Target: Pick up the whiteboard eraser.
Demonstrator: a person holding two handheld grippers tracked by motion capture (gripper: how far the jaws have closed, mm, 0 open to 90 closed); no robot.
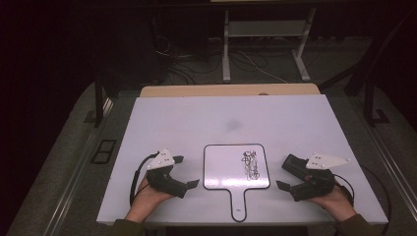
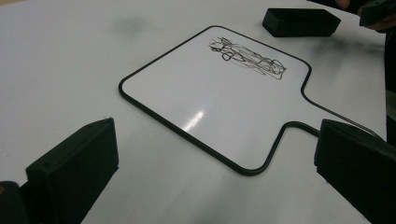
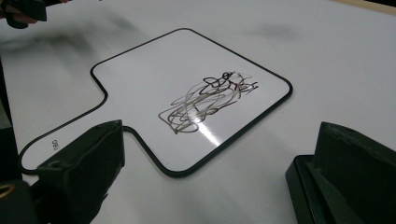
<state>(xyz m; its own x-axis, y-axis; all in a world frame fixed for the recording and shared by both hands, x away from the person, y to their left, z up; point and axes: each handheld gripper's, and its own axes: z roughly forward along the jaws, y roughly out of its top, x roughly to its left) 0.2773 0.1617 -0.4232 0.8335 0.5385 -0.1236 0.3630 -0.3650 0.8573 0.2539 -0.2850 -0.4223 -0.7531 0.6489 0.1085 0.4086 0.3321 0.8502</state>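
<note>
Whiteboard paddle [image 1: 231, 166] flat at table [image 1: 187, 118] near edge, between my 2 grippers, handle toward 6 o'clock. Eraser block [image 1: 295, 164] at right gripper [image 1: 287, 178] jaw tip, 3 o'clock of board. Right gripper nearer eraser. Left gripper [image 1: 186, 172] and right both gape wide, nothing held.

A paddle-shaped whiteboard [image 1: 236, 169] lies flat on the table [image 1: 196, 118], its handle toward the near edge. The left gripper [image 1: 183, 172] rests just left of it, the right gripper [image 1: 287, 176] just right. A scribble [image 1: 250, 164] sits on the whiteboard's right half.
</note>
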